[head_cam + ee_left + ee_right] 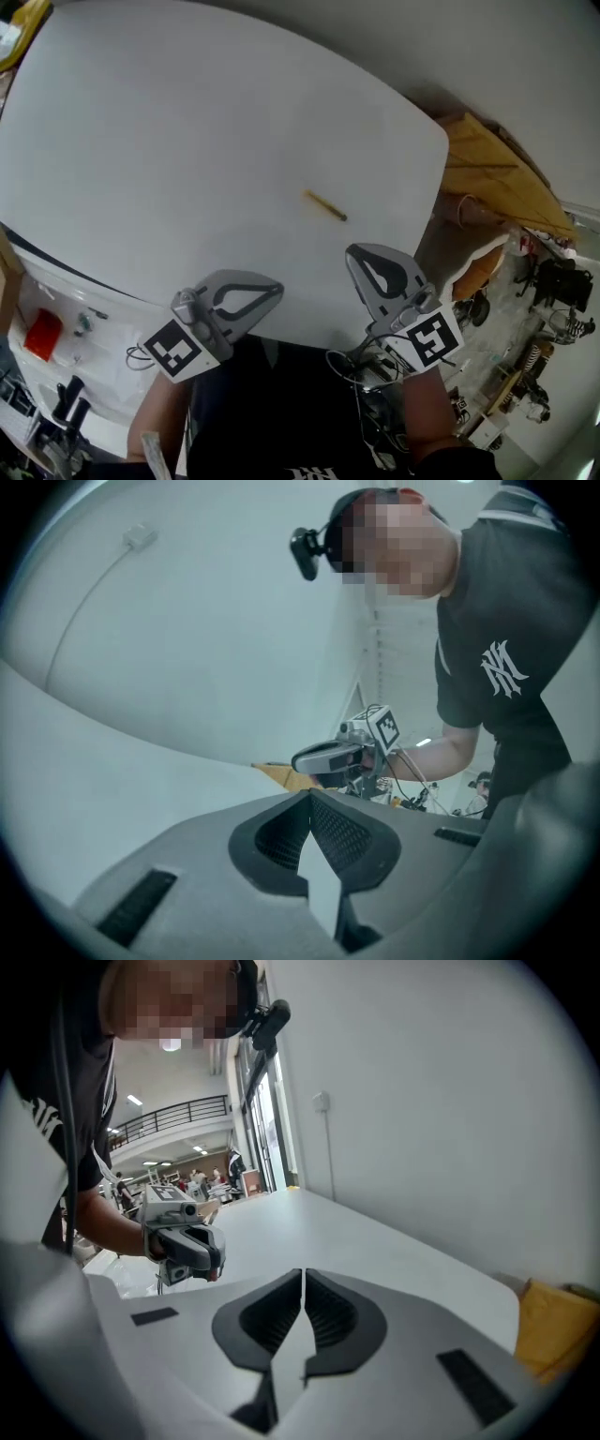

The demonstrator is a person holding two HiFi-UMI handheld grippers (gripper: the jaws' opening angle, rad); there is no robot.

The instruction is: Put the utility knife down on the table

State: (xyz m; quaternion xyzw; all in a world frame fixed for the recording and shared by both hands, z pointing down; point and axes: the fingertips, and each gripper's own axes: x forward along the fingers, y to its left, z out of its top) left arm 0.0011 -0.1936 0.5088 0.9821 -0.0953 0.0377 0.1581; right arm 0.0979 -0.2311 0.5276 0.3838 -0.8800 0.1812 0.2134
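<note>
Utility knife (pixel 325 206) lies on table (pixel 187 141); cardboard (pixel 487 173) beside its edge.

Brown cardboard (pixel 487 173) (at the right), red item (pixel 42 335) lower left

My left claw (pixel 273 292) and right claw (pixel 355 253) are grey, each with a cube (pixel 174 349) patterned in black-and-white squares. The table (pixel 187 141) is plain white, the knife (pixel 325 206) yellow-brown, my shirt (pixel 272 412) black.
</note>
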